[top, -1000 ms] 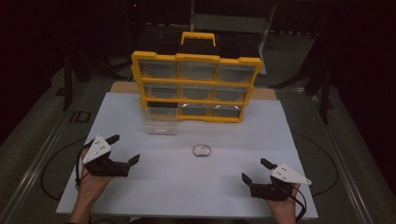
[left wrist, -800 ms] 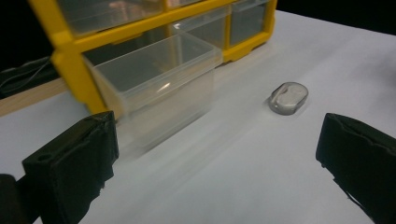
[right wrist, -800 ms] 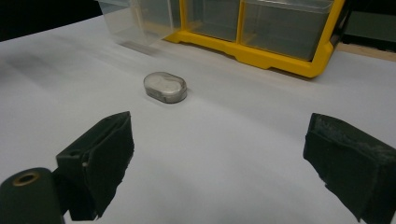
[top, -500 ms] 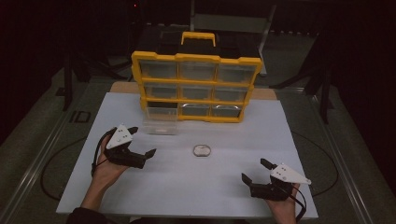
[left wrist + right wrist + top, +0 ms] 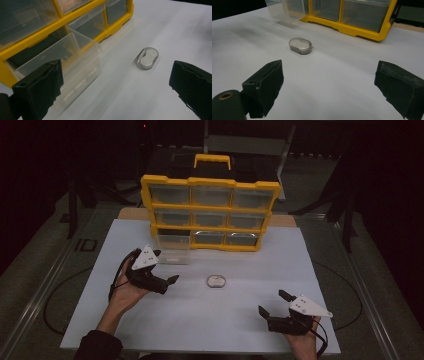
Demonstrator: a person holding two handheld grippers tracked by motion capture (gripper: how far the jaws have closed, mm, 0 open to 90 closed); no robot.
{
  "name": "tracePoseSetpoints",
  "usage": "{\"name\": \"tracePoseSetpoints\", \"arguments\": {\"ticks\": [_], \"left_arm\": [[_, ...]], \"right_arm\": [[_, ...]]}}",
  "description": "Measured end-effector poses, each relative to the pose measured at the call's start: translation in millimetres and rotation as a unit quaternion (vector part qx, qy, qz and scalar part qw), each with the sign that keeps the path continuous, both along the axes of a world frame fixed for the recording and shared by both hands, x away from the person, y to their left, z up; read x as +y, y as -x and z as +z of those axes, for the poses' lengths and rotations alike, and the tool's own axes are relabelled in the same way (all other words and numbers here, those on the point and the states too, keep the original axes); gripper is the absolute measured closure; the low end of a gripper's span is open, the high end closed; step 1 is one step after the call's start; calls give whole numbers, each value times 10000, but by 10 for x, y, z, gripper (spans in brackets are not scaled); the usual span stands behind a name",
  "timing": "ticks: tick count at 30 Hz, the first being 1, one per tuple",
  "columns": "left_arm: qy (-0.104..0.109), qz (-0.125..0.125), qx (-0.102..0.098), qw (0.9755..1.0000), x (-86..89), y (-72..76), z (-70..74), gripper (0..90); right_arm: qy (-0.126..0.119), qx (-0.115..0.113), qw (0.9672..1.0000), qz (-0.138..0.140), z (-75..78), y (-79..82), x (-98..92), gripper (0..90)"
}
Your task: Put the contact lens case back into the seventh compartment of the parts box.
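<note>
- Where the white table (image 5: 310, 270) is seen from above, a yellow drawer cabinet (image 5: 210, 212) with three rows of clear drawers stands upright at its far side, a yellow handle (image 5: 212, 160) on top
- Lowest row, left compartment: one clear drawer (image 5: 172, 249) is pulled forward out of the frame and rests on the table surface; the left gripper view shows this drawer (image 5: 67, 60) projecting from the yellow frame (image 5: 115, 27), its interior too blurred to read
- Small oval case (image 5: 216, 281), clear with pale contents: lies flat on the table in front of the cabinet, apart from the drawer and roughly between the two grippers; it appears in the left gripper view (image 5: 147, 58) and in the right gripper view (image 5: 300, 45), touching neither tool
- Left gripper (image 5: 165, 267): held in the person's left hand (image 5: 125, 287), just in front of the pulled-out drawer and to the left of the case; jaws spread wide with nothing between them but bare table
- Right gripper (image 5: 272, 304): held in the right hand (image 5: 302, 340) near the table's near edge, well apart from the case; jaws likewise spread wide and empty, pointed toward the case and cabinet
- Grey three-cornered plate (image 5: 145, 257) tops the left gripper; a matching plate (image 5: 310, 306) tops the right
</note>
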State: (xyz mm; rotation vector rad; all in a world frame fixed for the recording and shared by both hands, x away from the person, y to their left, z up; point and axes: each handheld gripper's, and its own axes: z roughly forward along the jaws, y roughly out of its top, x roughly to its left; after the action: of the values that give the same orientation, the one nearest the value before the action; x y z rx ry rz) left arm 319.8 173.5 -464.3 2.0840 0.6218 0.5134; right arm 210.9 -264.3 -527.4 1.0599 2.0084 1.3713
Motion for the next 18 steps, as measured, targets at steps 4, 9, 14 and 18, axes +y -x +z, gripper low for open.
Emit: {"name": "tracePoseSetpoints", "arguments": {"ticks": [4, 9, 14, 18], "left_arm": [[-51, -49, 33, 10000, -66, -57, -9, 2], [-164, -136, 67, 9998, -160, -112, -18, 2], [-225, -223, 81, 9995, -244, -157, -14, 2], [-280, -271, 94, 9992, -309, -188, -12, 2]], "right_arm": [[-3, -7, 10000, -11, 2, 0, -5, 82], [-2, -7, 10000, -21, 3, 1, -8, 82], [0, -8, 10000, -20, 2, -1, -11, 82], [-7, -6, 10000, -11, 0, -4, -10, 82]]}}
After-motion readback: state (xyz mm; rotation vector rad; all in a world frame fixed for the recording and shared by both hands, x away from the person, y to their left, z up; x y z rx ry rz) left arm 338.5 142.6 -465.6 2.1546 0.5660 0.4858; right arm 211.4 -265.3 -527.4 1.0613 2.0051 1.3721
